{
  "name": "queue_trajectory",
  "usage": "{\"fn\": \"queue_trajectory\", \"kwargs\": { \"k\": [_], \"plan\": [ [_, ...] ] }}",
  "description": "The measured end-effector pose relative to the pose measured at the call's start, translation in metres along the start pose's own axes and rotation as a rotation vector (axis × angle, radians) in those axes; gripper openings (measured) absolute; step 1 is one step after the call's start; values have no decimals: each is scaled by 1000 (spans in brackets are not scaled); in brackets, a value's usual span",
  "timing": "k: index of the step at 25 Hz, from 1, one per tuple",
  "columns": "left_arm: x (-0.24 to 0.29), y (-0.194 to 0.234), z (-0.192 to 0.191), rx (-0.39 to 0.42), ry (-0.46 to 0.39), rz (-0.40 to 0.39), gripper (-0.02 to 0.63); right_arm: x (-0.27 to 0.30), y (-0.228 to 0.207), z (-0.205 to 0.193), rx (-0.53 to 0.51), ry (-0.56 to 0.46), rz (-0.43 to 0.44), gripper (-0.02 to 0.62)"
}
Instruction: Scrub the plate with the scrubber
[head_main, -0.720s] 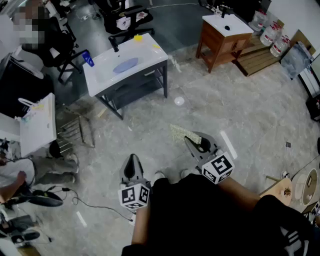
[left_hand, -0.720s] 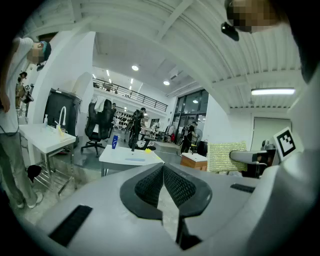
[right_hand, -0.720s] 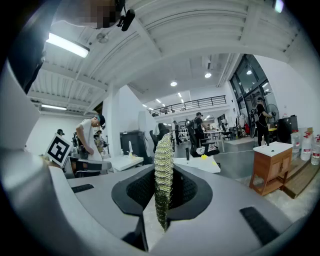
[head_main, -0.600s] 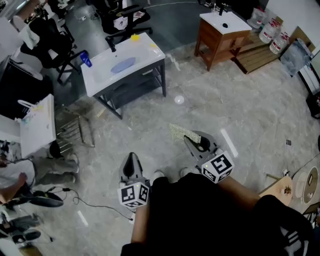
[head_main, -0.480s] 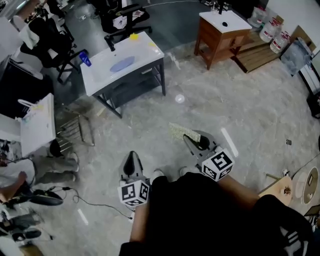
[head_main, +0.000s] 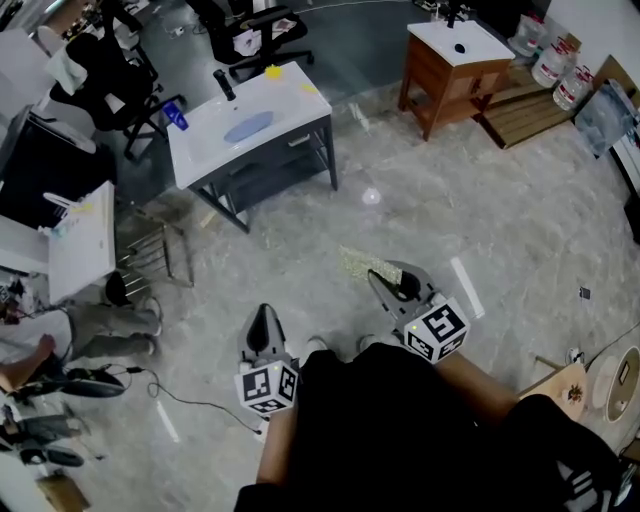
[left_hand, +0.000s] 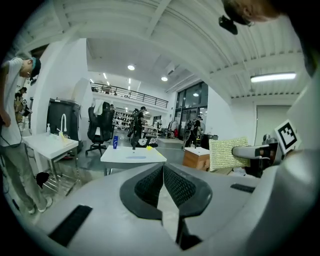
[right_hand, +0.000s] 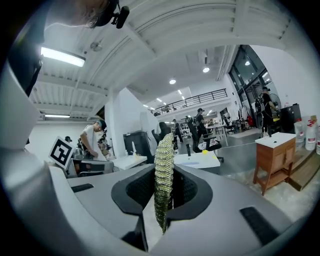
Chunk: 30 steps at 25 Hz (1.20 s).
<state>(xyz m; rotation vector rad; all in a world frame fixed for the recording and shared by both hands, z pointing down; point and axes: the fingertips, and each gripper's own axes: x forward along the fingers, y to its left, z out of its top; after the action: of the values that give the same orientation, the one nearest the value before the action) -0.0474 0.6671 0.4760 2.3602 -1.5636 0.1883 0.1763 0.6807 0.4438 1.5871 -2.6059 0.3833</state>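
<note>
Head view: three washstands are standing on the grey marbled floor: a white one on a dark frame ahead, a wooden cabinet one to its right, and a second white one at the left edge. At least two black office chairs are standing behind the first washstand, and one person is standing beside the left one. Two grippers are being held low over the floor, each carrying one marker cube. The left gripper is holding its jaws pressed together with nothing between them. The right gripper is clamping the single yellow-green scrubber, which is sticking out edge-up past the jaw tips. One blue plate is lying in the first washstand's basin, well apart from both grippers, with a stretch of floor lying between. One blue bottle is standing at that washstand's left corner
</note>
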Motion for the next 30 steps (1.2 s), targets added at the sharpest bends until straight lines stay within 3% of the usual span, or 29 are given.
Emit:
{"fn": "queue_trajectory", "kwargs": {
  "k": [8,15,20,26,30],
  "plan": [
    [12,-20,-10,-17,26,1,5,0,-25,-8,0,39,5,58],
    [58,7,0,-23,30,3,5,50,-39,-6,-9,71,25,58],
    [113,37,16,-58,28,-36,5,110,-60,-3,8,90,12,58],
    [204,94,50,11,11,-56,5,198,-90,16,19,103,-29,58],
    [260,123,69,-14,20,-85,5,257,-105,31,14,139,-38,58]
  ]
}}
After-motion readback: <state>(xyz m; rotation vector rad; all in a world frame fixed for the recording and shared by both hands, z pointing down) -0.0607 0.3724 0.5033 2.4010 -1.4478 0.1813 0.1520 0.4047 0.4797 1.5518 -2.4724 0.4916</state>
